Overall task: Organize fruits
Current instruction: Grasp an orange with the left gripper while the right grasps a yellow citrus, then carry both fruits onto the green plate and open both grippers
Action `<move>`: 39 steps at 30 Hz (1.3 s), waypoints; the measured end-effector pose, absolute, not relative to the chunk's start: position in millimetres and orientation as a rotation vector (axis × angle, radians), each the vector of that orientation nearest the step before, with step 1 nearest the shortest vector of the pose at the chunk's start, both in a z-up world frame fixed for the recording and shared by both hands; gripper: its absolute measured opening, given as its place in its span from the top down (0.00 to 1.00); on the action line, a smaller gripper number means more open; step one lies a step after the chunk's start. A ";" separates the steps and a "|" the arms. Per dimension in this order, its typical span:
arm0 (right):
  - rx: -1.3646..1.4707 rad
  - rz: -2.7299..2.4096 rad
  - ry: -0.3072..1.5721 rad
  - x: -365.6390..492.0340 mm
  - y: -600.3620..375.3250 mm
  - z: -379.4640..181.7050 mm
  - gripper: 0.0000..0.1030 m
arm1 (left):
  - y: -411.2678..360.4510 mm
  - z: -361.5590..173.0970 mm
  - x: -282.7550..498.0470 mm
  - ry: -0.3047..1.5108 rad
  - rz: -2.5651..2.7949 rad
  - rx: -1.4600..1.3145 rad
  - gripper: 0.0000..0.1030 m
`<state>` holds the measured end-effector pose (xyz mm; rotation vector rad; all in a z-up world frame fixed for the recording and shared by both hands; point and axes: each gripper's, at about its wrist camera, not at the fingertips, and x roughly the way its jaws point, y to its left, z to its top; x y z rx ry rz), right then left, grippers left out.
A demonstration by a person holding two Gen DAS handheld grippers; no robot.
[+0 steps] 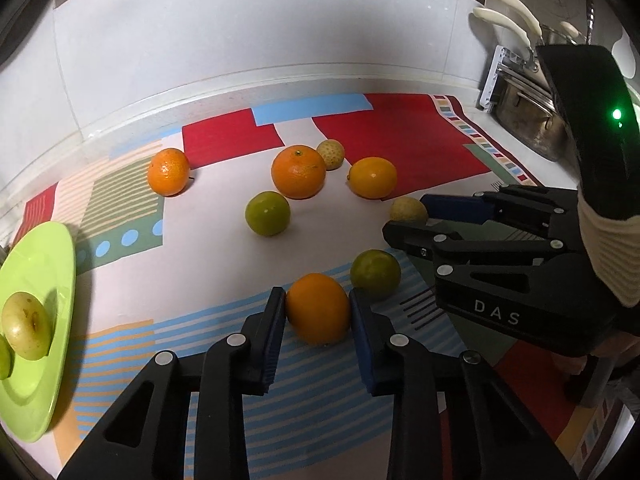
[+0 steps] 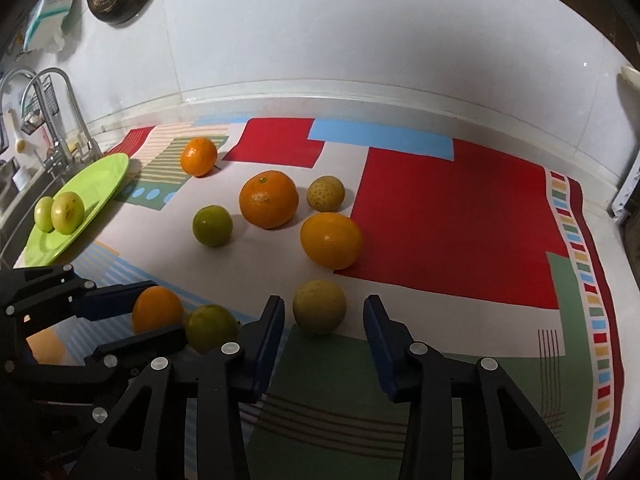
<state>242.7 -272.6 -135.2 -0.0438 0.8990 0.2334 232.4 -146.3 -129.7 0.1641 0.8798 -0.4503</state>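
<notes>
My left gripper (image 1: 316, 296) is shut on an orange (image 1: 318, 308) that rests on the patterned mat (image 1: 400, 128); both pads press its sides. In the right wrist view the same gripper (image 2: 166, 308) shows at the lower left, holding that orange (image 2: 154, 310). My right gripper (image 2: 324, 316) is open around a dull yellow-green fruit (image 2: 319, 307), with a gap on each side of it. Several more oranges and green fruits lie loose on the mat, among them a big orange (image 2: 269, 199) and a green one (image 2: 212, 226). Two yellow-green fruits (image 2: 68, 207) sit on a lime-green plate (image 2: 104, 178).
A green fruit (image 1: 375, 273) lies right beside the held orange. The sink and tap (image 2: 60, 120) are left of the plate. Metal pots and white-handled utensils (image 1: 520, 92) stand at the mat's right end. A white wall (image 2: 360, 40) runs behind the counter.
</notes>
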 end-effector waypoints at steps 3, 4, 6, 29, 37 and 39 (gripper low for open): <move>-0.053 0.242 0.916 245.0 -269.8 -138.4 0.69 | -144.2 -126.9 232.3 0.874 -0.439 0.161 0.69; -0.050 0.244 0.911 244.8 -269.7 -137.9 0.72 | -143.5 -126.2 232.2 0.870 -0.435 0.161 0.69; -0.052 0.245 0.906 243.8 -269.2 -137.4 0.72 | -141.1 -122.7 231.5 0.859 -0.423 0.156 0.69; -0.011 0.276 0.760 178.1 -236.8 -64.4 0.72 | -92.1 -67.6 178.0 0.722 -0.352 0.105 0.69; -0.019 0.347 0.707 161.1 -197.0 -41.3 0.72 | -46.5 -52.1 150.6 0.690 -0.262 0.078 0.69; -0.024 0.373 0.698 157.6 -183.3 -36.7 0.72 | -33.2 -49.6 145.1 0.686 -0.241 0.071 0.69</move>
